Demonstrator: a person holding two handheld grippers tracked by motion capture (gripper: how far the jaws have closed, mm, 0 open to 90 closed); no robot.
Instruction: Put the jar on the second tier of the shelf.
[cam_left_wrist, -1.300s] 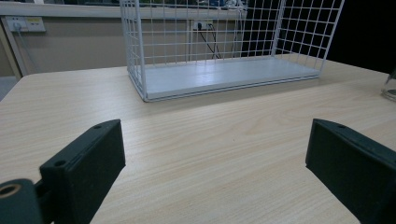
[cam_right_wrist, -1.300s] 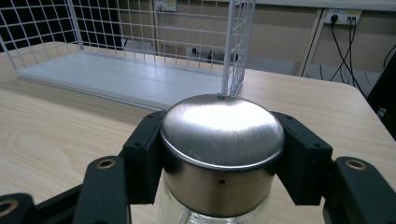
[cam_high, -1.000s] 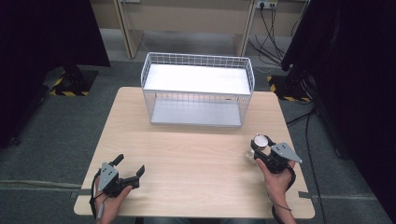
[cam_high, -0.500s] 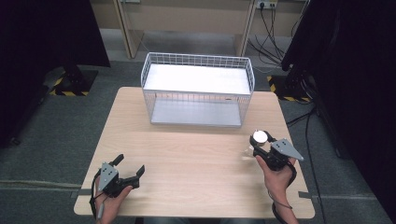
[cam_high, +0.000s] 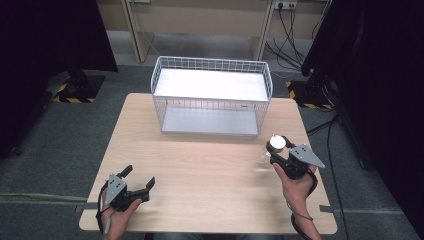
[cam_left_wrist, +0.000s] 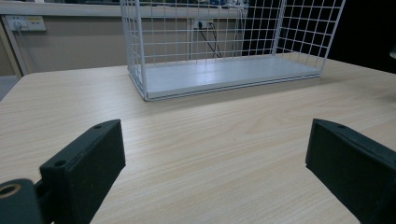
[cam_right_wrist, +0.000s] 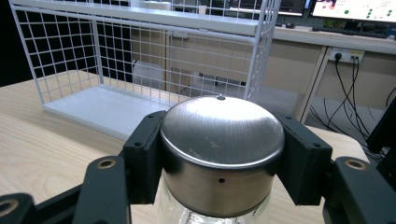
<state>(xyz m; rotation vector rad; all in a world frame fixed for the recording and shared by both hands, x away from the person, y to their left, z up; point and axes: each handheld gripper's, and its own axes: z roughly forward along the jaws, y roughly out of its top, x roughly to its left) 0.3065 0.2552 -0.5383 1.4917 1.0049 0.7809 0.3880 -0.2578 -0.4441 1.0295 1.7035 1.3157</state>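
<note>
Near the right edge of the counter (cam_high: 210, 170), the right gripper (cam_high: 278, 152) is clamped on a glass jar (cam_high: 274, 146) with a brushed metal lid (cam_right_wrist: 222, 130). In the right gripper view the two black jaws press on opposite sides of the lid's rim, and clear glass shows below it. The jar stands upright, its long axis vertical, lid toward the ceiling. From above, it appears lifted a little off the wood, though no frame shows its base, so that is a judgement.

What matters for the coming move is where the white wire basket (cam_high: 212, 65) lies from the jar: farther from the person and to the left, its near right corner post (cam_right_wrist: 261, 51) rising just beyond the lid in the right gripper view. The basket is open at the top and its white floor (cam_left_wrist: 224, 77) is bare. The likely path therefore runs up and over the near wire wall, then down inside, keeping the jar vertical.

At the near left corner of the counter, the left gripper (cam_high: 136, 184) rests low with its jaws spread wide and nothing between them. It is well apart from the jar, so the right hand is plainly the nearer one.
</note>
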